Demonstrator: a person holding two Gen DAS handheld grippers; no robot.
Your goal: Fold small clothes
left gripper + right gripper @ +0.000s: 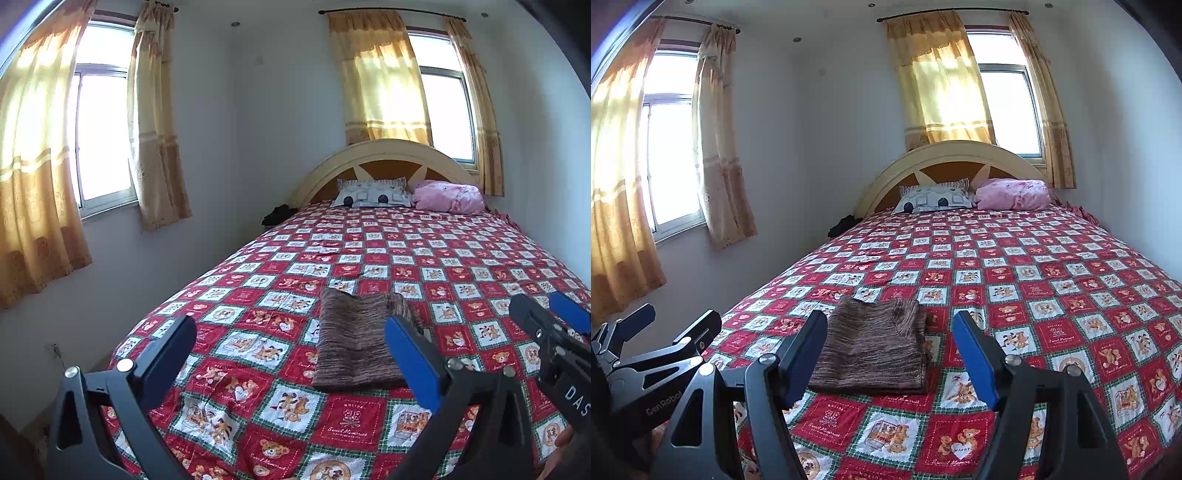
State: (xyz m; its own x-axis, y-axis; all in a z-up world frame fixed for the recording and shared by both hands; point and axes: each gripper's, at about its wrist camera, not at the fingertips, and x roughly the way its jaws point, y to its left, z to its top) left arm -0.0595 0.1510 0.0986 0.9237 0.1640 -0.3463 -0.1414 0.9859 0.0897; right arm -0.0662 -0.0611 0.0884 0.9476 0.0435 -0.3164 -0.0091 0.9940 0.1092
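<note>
A brown knitted garment (pixel 354 339) (pixel 871 350) lies folded into a flat rectangle on the red patchwork quilt (pixel 461 266) (pixel 1052 288), near the foot of the bed. My left gripper (pixel 291 323) hovers short of it with its jaws wide apart and nothing between them; the garment sits towards its right finger. My right gripper (pixel 889 319) is open too, empty, and the garment shows between its two fingers further ahead. Each gripper appears in the other's view: the right gripper (pixel 545 306) at the right edge, the left gripper (pixel 677 317) at the lower left.
At the head of the bed a grey patterned pillow (pixel 371 194) and a pink bundle (pixel 448 197) rest against an arched headboard (pixel 384 151). Curtained windows (pixel 99 133) line the left and back walls. Something dark (pixel 277 214) sits beside the bed at the wall.
</note>
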